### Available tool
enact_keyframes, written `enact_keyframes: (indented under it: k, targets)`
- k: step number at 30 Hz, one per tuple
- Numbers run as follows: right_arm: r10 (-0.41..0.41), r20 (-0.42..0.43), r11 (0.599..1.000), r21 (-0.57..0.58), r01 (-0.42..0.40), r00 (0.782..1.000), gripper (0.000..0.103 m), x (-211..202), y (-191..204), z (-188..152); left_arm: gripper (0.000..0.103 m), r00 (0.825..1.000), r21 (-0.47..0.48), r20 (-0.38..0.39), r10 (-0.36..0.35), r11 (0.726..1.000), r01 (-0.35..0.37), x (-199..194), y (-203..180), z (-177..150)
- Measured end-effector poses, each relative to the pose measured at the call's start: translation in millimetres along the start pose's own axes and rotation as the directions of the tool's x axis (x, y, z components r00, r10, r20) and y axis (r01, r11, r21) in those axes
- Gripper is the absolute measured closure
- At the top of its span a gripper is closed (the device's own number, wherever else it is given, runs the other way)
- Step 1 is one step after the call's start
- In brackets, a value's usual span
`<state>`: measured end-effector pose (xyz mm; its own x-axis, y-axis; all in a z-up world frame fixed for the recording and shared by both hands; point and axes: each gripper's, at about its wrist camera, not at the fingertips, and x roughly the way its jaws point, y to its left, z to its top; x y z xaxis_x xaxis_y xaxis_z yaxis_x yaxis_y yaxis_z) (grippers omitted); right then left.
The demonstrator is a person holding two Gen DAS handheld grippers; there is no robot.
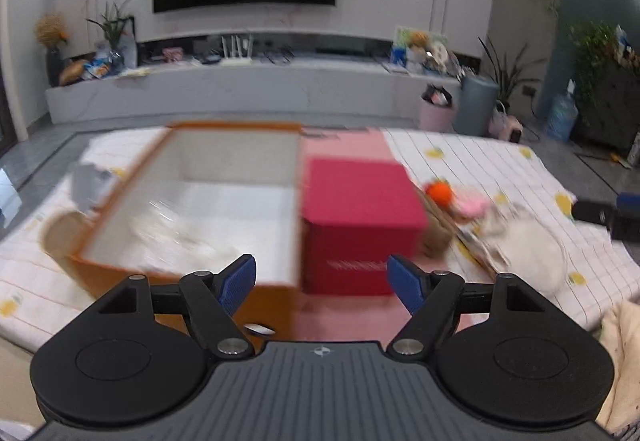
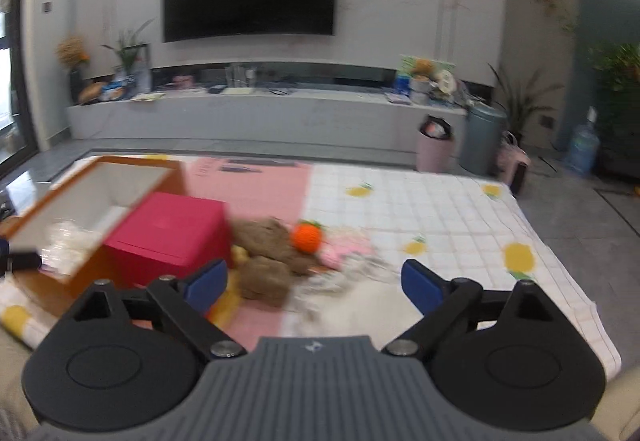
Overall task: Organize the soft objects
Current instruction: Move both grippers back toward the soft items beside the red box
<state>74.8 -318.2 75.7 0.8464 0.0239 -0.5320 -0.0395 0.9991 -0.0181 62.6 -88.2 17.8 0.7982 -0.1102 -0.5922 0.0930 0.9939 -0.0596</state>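
Observation:
An orange box (image 1: 188,197) with a white inside lies open on the quilt, with pale soft items in it (image 1: 176,233). A red box (image 1: 360,217) stands against its right side. My left gripper (image 1: 322,281) is open and empty, just short of both boxes. In the right wrist view my right gripper (image 2: 316,287) stands open and empty above a heap of soft toys: a brown plush (image 2: 268,253), an orange knitted fruit (image 2: 306,237), a pink piece (image 2: 344,249) and a white plush (image 2: 368,301). The orange box (image 2: 80,209) and red box (image 2: 172,229) lie to its left.
A white quilt with yellow fruit prints (image 2: 440,209) covers the surface, with a pink panel (image 2: 260,185) in the middle. A grey cloth (image 1: 88,185) and a round tan object (image 1: 64,237) lie left of the orange box. A TV console (image 2: 260,113), bins and plants stand beyond.

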Motion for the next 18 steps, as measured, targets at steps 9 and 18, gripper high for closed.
enact_keyframes:
  k: [9,18]
  targets:
    - [-0.019,-0.106,0.964,0.263,0.046,0.994,0.008,38.3,-65.9,-48.8,0.015,0.993,-0.129,-0.010,0.115,0.985,-0.116,66.4,-79.6,-49.9]
    - [-0.002,-0.140,0.929,0.367,0.054,0.990,0.008,44.1,-86.2,-54.9,0.015,0.942,-0.272,-0.101,0.320,0.902,-0.335,117.0,-123.5,-51.2]
